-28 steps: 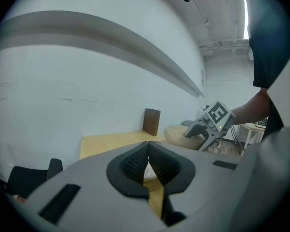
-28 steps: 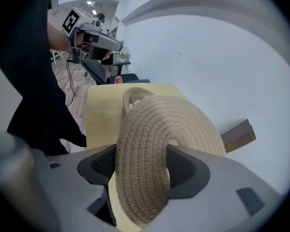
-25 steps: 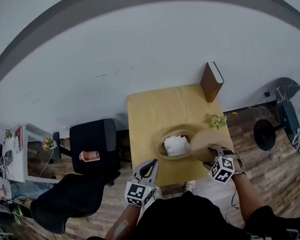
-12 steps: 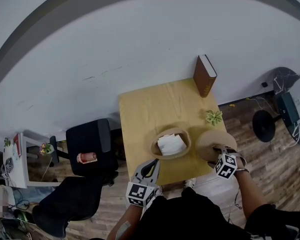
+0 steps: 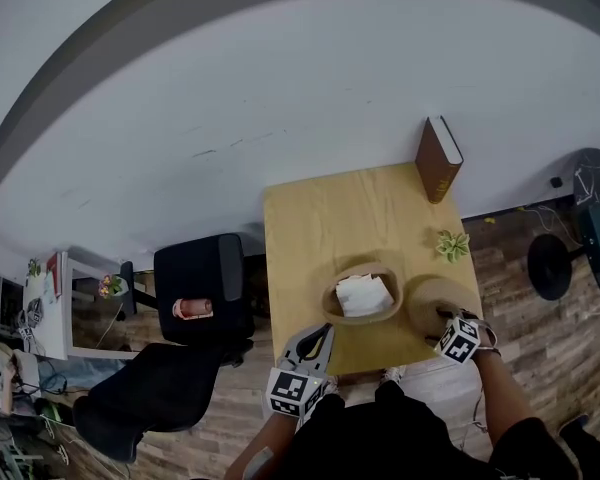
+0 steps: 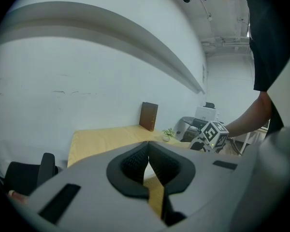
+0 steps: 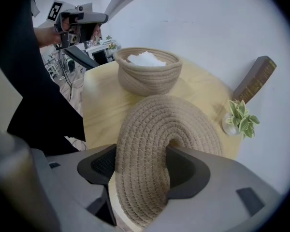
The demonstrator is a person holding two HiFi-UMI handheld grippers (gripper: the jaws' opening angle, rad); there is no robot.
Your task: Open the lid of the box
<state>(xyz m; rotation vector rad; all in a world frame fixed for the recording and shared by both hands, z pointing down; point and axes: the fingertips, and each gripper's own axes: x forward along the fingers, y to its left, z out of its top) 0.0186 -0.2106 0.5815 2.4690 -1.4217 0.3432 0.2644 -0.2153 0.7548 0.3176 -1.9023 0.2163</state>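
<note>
**Lid is off the box and gripped by the right tool; setting it down looks like all that is left.**

Head view: the woven box [image 5: 362, 293] stands open on the surface [image 5: 320, 218] with white contents showing. The lid [image 5: 432, 300] is just to its right under the right tool [image 5: 443, 318], and the left tool [image 5: 315, 343] hangs by the near edge. Left gripper view: its jaws are closed together on nothing. Right gripper view: the jaws pinch the tilted lid's near rim, and the box stands apart beyond it. I cannot tell whether the lid touches the surface.
</note>
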